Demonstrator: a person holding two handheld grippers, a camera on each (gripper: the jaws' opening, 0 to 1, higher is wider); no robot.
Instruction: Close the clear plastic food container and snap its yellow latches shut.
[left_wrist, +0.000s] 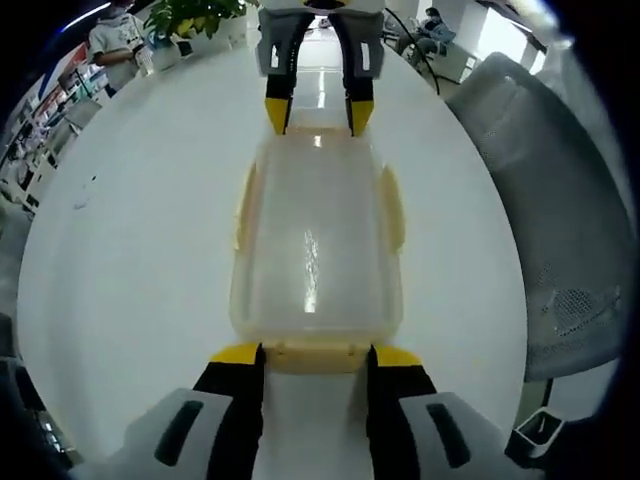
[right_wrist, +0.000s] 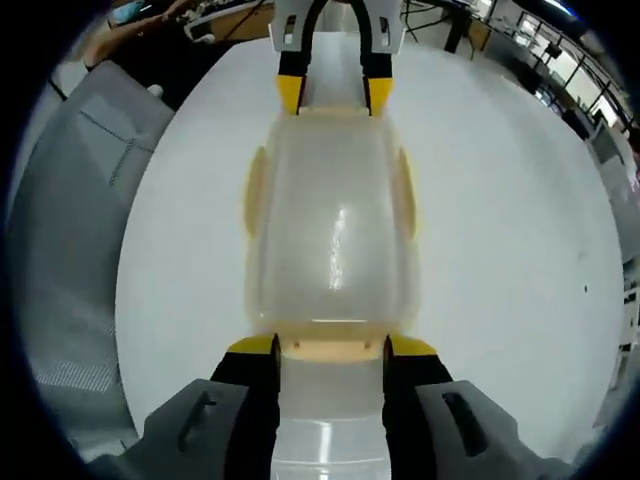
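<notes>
Your container (left_wrist: 318, 245) sits in the middle of the white round table (left_wrist: 130, 250), lid already down on it, with one gripper at each short end. Take the container as your landmark.

To its left in the left gripper view, a yellow side latch (left_wrist: 245, 205) lies along the long edge; its twin (left_wrist: 393, 205) is on the opposite long edge. At the near short end, your left gripper (left_wrist: 314, 358) has its jaws spread, the yellow tips sitting either side of the near end latch (left_wrist: 315, 355) and not pinching it. At the far end, the right gripper (left_wrist: 318, 110) faces you, jaws likewise parted at the rim.

In the right gripper view the same holds from the other side: right gripper (right_wrist: 330, 350) spread around its end latch (right_wrist: 332, 348), left gripper (right_wrist: 335, 95) beyond the container (right_wrist: 330, 230).

Expect it to be light and apparently empty, stiff but thin plastic, smooth and glossy, so it will likely slide on the table if you push from one end alone. Brace one end while you press a latch at the other. Work on the latch tabs, not the lid's middle, which may flex.

No brand, label or writing is readable on it.
</notes>
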